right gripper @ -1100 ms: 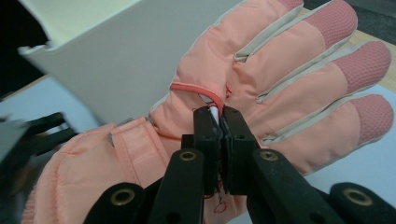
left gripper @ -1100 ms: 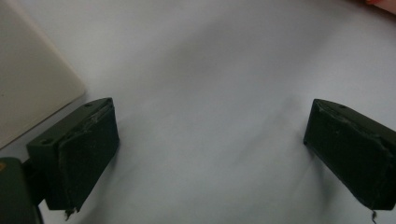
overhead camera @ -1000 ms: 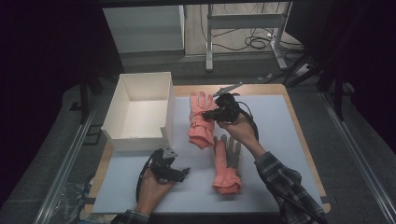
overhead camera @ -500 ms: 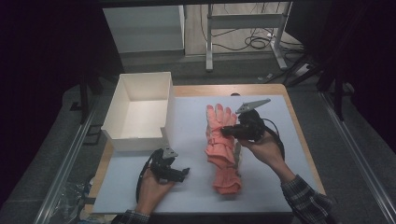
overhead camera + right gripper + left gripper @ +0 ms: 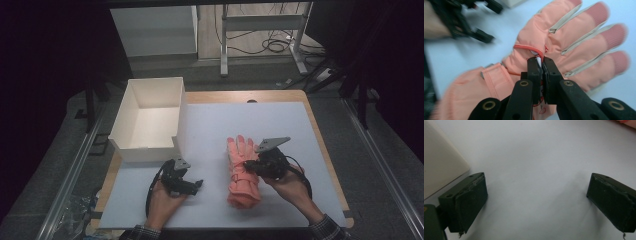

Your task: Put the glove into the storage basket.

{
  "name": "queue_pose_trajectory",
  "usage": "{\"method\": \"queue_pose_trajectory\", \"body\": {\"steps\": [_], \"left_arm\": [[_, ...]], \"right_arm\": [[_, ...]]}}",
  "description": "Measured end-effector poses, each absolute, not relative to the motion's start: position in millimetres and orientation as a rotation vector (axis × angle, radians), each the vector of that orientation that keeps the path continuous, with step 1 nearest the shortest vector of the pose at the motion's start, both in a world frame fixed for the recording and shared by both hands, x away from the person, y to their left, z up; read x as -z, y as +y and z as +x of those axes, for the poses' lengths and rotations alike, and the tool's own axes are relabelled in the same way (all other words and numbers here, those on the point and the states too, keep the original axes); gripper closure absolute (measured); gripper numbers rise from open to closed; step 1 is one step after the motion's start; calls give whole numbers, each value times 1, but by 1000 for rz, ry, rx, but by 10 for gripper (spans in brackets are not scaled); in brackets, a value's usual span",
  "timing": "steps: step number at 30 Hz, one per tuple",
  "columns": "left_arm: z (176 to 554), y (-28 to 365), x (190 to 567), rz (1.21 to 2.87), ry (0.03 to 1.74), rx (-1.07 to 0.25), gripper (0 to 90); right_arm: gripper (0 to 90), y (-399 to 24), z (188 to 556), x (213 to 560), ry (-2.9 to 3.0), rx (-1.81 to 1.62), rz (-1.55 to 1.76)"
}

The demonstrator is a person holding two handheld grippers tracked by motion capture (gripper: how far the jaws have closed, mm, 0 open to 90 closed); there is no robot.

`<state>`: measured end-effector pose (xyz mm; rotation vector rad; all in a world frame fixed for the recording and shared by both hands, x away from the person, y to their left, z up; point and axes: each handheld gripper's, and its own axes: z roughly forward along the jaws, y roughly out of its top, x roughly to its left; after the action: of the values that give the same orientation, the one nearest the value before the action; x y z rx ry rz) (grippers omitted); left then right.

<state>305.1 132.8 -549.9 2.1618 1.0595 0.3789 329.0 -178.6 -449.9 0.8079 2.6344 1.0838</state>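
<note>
R gripper (image 5: 248, 166) is clamped on the top glove (image 5: 240, 159), jaws nearly shut on a pinch of fabric at its edge. It's lying stacked on the second glove (image 5: 244, 192), mid-mat (image 5: 280, 120), well right of the white box (image 5: 150, 120).

L gripper (image 5: 199, 184) sits near the front of the mat, jaws wide, nothing between them.

To do this well, imo: we keep the pinch tight, lay the glove flat and aligned w/ the one below, and don't let go till it's settled. Thin bite, so a yank could slip it.

R gripper view shows the bite itself: pads (image 5: 534, 68) on a red loop (image 5: 530, 48) by the palm seam. High view can't resolve that, but gives layout and the box. L gripper view: bare mat, box corner (image 5: 441, 160).
</note>
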Motion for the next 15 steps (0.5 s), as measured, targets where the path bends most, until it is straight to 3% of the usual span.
{"method": "queue_pose_trajectory", "body": {"steps": [10, 15], "left_arm": [[305, 133, 550, 2160, 1061, -378, 33], [305, 133, 550, 2162, 1059, -380, 33]], "right_arm": [[837, -180, 329, 474, 2598, -1063, 876], [631, -187, 327, 466, 2577, -1161, 879]]}}
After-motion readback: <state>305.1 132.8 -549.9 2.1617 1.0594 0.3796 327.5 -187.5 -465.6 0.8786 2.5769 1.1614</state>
